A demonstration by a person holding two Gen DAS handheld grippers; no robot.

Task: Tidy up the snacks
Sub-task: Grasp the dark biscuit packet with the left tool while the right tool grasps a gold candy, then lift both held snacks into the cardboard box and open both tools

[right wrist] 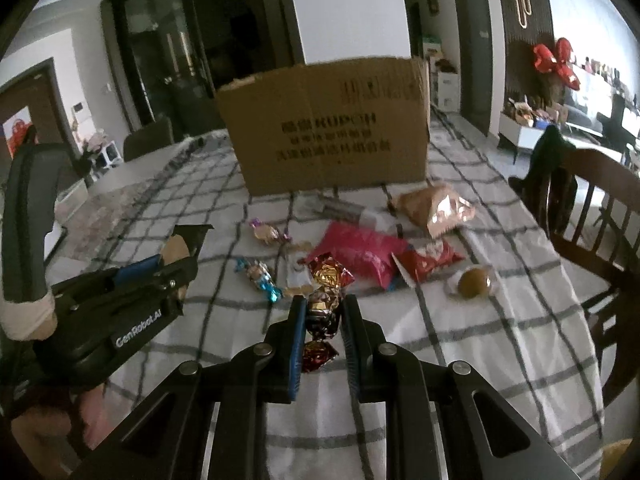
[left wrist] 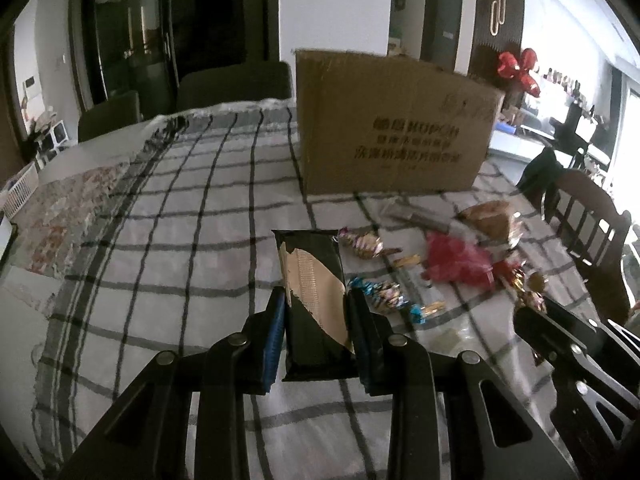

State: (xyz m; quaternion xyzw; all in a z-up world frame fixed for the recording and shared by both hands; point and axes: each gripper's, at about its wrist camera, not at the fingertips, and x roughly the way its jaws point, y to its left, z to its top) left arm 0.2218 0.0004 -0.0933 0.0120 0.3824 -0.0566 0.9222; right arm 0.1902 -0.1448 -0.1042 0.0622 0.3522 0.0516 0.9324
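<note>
Left gripper (left wrist: 316, 312): we have its jaws closed on a flat black-and-gold foil snack packet (left wrist: 314, 300), held by its long edges above the checked tablecloth (left wrist: 180, 208).
Right gripper (right wrist: 323, 320): our jaws are pinched narrowly on a small red-and-gold foil-wrapped candy (right wrist: 322, 312), lifted off the cloth.
Where the rest lies: a pink plastic snack bag (right wrist: 360, 254), a crinkled tan foil bag (right wrist: 434, 210) and loose blue-wrapped sweets (right wrist: 260, 278) sit scattered before the open brown cardboard box (right wrist: 328, 128).
Handling, packet: we judge it light and slick, its contents brittle; hold the edges gently.
Handling, candy: light, crinkly foil; we grip the body, since the twisted ends would probably slip.
Next: we expect both go into the box.
</note>
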